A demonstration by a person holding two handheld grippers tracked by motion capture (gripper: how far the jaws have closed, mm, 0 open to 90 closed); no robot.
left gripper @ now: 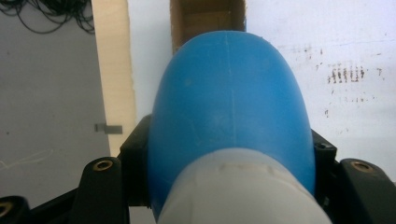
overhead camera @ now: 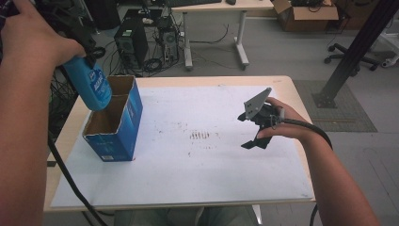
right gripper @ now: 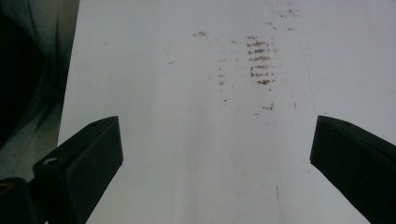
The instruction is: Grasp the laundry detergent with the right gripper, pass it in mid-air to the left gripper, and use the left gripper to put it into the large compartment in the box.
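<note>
A blue plastic bottle (overhead camera: 90,84) with a white cap end hangs bottom-down over the open top of a blue cardboard box (overhead camera: 123,123) at the left of the table. My left gripper (overhead camera: 75,33) is shut on the bottle near its neck. In the left gripper view the blue bottle (left gripper: 231,107) sits between both black jaws, and the box's brown inside (left gripper: 208,18) lies beyond it. My right gripper (overhead camera: 250,131) rests low over the white sheet at the right, open. In the right gripper view its jaws stand wide apart around bare sheet, right gripper (right gripper: 215,154) holding nothing.
A white sheet (overhead camera: 188,160) with brown smudges (overhead camera: 200,135) covers the wooden table (overhead camera: 282,82). A black cable (overhead camera: 70,181) trails off the left edge. Beyond the table stand a computer tower (overhead camera: 131,44), a desk and a black metal post (overhead camera: 350,52).
</note>
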